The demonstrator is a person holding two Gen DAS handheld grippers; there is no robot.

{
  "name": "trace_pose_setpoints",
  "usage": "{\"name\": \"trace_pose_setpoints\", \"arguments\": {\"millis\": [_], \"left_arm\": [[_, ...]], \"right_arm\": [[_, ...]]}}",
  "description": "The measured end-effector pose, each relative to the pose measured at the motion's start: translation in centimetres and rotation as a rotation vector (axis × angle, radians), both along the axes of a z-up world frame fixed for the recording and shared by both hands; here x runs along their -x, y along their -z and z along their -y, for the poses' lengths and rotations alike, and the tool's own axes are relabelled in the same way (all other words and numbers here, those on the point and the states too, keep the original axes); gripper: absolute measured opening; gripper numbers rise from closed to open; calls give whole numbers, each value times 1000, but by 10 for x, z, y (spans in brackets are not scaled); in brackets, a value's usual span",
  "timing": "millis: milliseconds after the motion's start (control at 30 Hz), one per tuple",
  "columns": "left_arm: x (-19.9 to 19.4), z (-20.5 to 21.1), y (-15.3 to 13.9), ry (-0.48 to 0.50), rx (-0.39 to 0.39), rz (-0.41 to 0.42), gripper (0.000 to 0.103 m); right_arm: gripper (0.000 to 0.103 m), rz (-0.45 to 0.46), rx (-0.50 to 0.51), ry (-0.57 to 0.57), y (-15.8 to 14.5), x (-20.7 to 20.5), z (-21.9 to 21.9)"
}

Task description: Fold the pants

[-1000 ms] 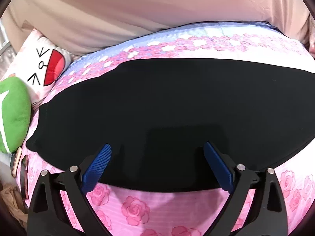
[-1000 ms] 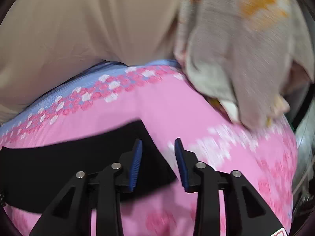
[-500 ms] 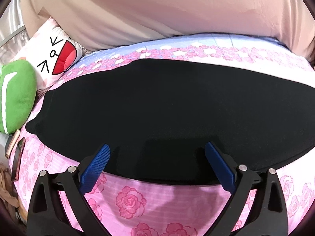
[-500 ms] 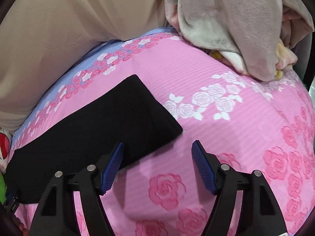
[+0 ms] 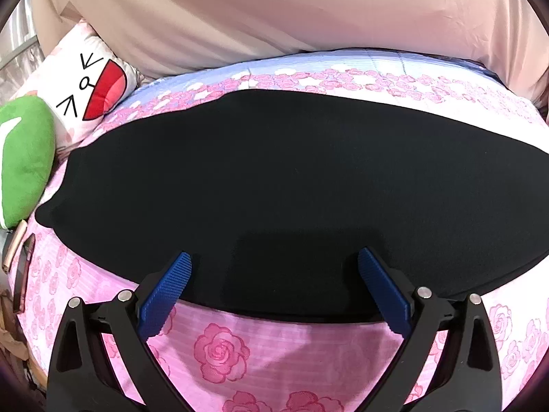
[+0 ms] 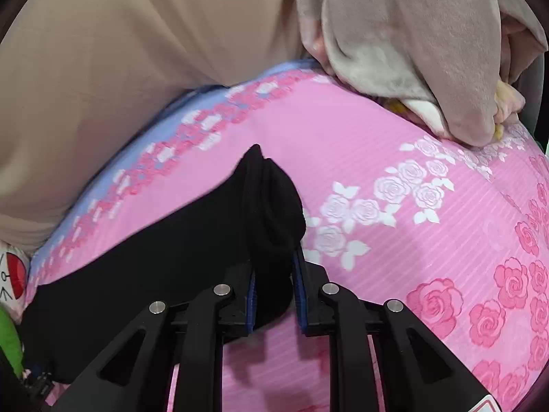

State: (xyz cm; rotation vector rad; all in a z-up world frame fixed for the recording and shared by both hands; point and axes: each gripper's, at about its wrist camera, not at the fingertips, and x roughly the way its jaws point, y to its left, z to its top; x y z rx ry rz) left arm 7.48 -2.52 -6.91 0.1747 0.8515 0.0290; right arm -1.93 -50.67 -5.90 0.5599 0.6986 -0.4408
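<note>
The black pants (image 5: 267, 189) lie flat and long across a pink rose-print bed sheet (image 5: 219, 346). In the left wrist view my left gripper (image 5: 274, 274) stands open, wide apart, over the pants' near edge, with nothing pinched. In the right wrist view the pants' right end (image 6: 271, 206) is bunched up between the blue pads (image 6: 298, 274). My right gripper (image 6: 274, 278) is closing on that bunched cloth, and the pads press it from both sides.
A cartoon-face pillow (image 5: 89, 89) and a green plush (image 5: 24, 158) sit at the bed's left end, with a phone (image 5: 13, 247) beside them. A grey blanket heap (image 6: 411, 44) lies at the right end. A beige curtain (image 5: 274, 10) hangs behind the bed.
My right gripper was wide open beside the pants' end half a second ago; now it has dropped onto that end and closed, bunching the cloth upward. The left gripper stays open in place.
</note>
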Motion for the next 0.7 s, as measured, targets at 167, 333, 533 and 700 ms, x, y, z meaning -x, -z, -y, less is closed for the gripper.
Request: {"name": "trace_pose_setpoints", "arguments": {"millis": [167,333,533,700], "left_arm": [[-2,-8,1,2,64,-17,96],[-3,-15,1,4,122,-23,96],[4,-28,-3,10,192,-5,96],[19,-46,-8,28,208,13,96]], "right_arm": [[17,75,48,-99,-44,-11,-57],[17,132,71,-274,-81,-43,-143],[17,139,94,-487,-97,-88,-253],[17,58,94,-643,-72,-123,-337]]}}
